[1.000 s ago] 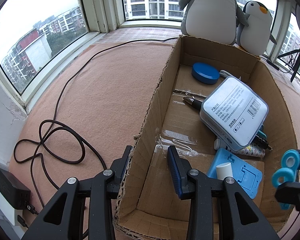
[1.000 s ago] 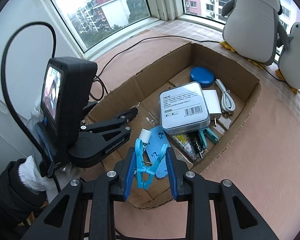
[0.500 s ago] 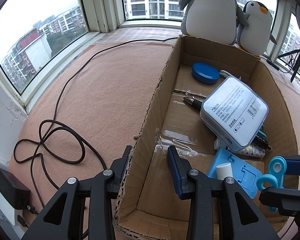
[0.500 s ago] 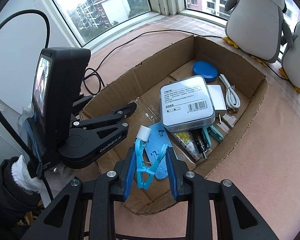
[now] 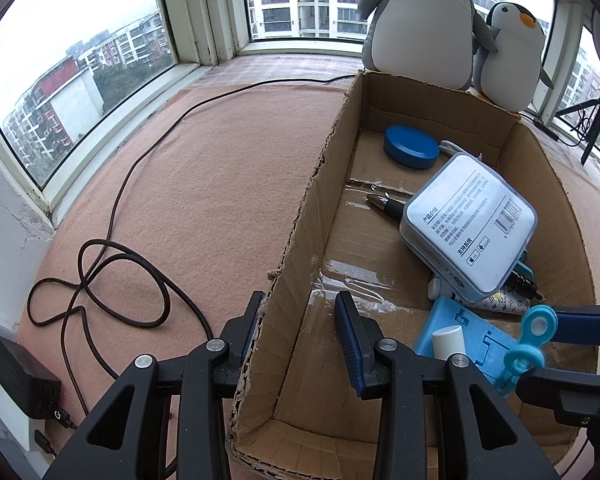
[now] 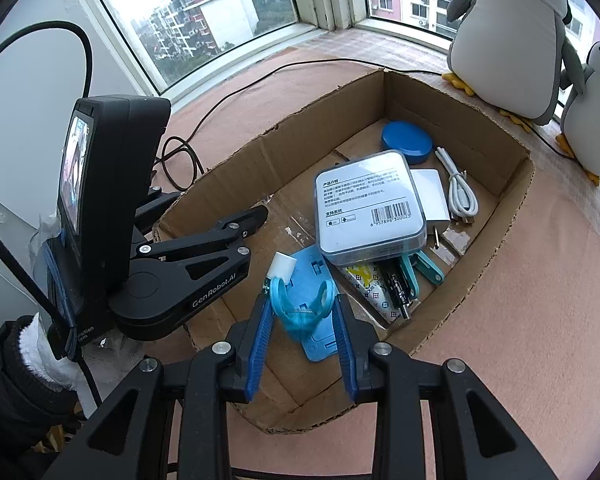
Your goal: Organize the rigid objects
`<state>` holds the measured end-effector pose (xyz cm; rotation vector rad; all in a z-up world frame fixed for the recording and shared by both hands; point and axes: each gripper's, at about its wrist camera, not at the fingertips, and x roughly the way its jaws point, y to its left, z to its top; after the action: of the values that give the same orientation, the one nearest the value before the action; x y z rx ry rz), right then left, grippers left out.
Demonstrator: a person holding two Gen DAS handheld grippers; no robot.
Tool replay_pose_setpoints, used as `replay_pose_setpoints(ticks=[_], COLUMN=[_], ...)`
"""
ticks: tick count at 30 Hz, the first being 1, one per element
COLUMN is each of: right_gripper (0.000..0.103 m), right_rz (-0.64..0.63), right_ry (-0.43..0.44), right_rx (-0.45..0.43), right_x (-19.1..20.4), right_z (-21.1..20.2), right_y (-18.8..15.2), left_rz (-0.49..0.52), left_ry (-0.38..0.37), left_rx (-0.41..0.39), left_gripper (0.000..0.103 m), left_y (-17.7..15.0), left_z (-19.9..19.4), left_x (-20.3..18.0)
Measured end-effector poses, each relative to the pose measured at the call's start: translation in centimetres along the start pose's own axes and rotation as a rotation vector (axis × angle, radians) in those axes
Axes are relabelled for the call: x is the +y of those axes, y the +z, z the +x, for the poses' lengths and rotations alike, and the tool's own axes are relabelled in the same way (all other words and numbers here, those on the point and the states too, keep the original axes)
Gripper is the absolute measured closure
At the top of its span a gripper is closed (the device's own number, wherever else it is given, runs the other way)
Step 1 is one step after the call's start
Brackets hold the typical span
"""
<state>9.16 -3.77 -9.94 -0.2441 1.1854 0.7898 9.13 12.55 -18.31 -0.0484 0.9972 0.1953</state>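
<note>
A cardboard box [image 5: 572,216] [image 6: 496,240] holds a grey case [image 5: 470,226] [image 6: 368,212], a blue round lid [image 5: 410,146] [image 6: 406,142], a blue flat holder [image 5: 472,344] [image 6: 312,268] with a white tube, a white charger and cable [image 6: 456,190]. My right gripper [image 6: 302,316] [image 5: 548,344] is over the box's near end, its fingers spread around a light-blue clip [image 6: 300,308] [image 5: 526,344] that sits tilted between them. My left gripper [image 5: 300,320] is open, straddling the box's left wall [image 5: 300,240] without clamping it.
Two plush penguins [image 5: 424,20] [image 6: 508,36] stand behind the box by the windows. A dark cable [image 5: 112,248] loops on the pink mat left of the box, running to a black adapter [image 5: 20,380]. Windows ring the ledge.
My right gripper moved forward and down over the box and its fingers have spread wider; the light-blue clip has tipped over between them. The left gripper has not moved.
</note>
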Motion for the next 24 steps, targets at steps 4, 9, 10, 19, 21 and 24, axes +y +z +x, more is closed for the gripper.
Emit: replay_pose_setpoints(ticks=[4, 9, 10, 19, 21, 24], right_gripper=[0.057, 0.055, 0.054, 0.046, 0.043, 0.038], right_rz=[-0.008, 0.002, 0.005, 0.02, 0.028, 0.041], right_ry=[-0.009, -0.011, -0.014, -0.045, -0.05, -0.065], right_rx=[-0.012, -0.037, -0.04, -0.07, -0.077, -0.088], right_x=[0.0, -0.3, -0.4, -1.1, -1.3, -1.7], right_z=[-0.3, -1.1, -1.2, -2.5, -2.9, -3.3], right_y=[-0.1, -0.3, -0.3, -0.6, -0.8, -1.0], left_rz=[0.001, 0.0, 0.0, -0.001, -0.001, -0.003], left_ry=[0.0, 0.0, 0.0, 0.0, 0.0, -0.001], left_rx=[0.0, 0.0, 0.0, 0.0, 0.002, 0.002], left_gripper=[0.065, 0.065, 0.065, 0.065, 0.065, 0.065], left_y=[-0.1, -0.1, -0.1, -0.1, 0.0, 0.0], left_z=[0.0, 0.0, 0.0, 0.0, 0.0, 0.0], left_x=[0.0, 0.0, 0.0, 0.0, 0.1, 0.1])
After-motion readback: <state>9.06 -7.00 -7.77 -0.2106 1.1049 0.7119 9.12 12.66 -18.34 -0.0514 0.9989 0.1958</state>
